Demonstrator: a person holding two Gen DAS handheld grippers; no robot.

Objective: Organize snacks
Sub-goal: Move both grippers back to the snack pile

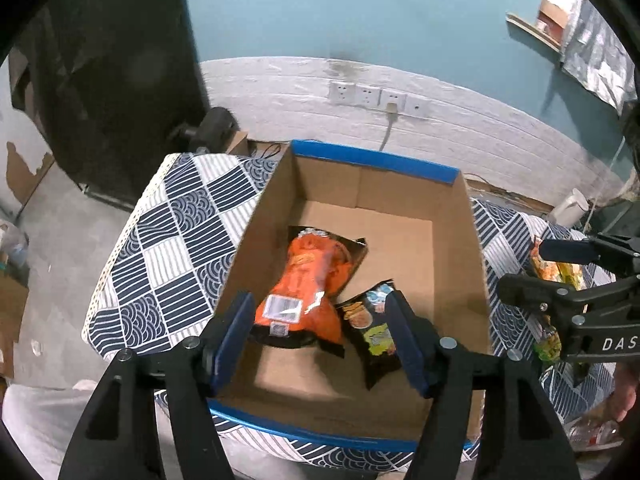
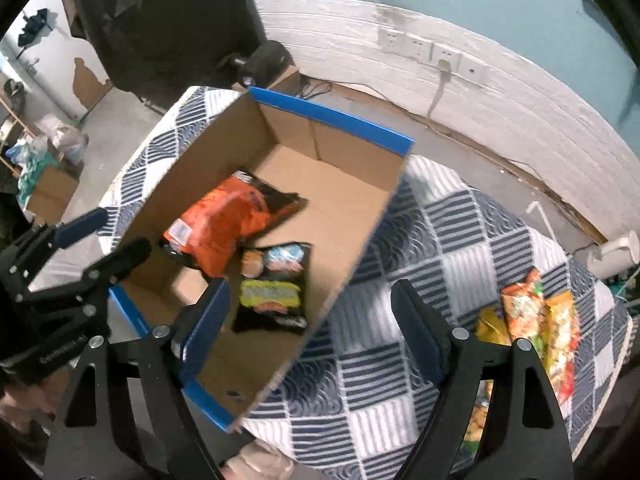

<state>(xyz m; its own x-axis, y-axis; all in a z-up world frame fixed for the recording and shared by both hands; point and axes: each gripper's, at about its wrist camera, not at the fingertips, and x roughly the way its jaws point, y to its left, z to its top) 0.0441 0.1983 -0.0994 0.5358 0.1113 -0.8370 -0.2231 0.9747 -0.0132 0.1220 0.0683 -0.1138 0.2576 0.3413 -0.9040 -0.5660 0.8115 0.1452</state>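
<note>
A cardboard box with blue-taped rims stands on a table under a blue-and-white patterned cloth. Inside lie an orange snack bag and a black snack bag. My left gripper is open and empty above the box's near end. My right gripper is open and empty over the box's right wall and the cloth; it also shows at the right of the left wrist view. Several orange and yellow snack bags lie on the cloth to the right.
A white wall with a row of sockets runs behind the table. A dark curtain-like shape hangs at the back left. Cardboard and bags sit on the floor at left. A white object stands at the far right.
</note>
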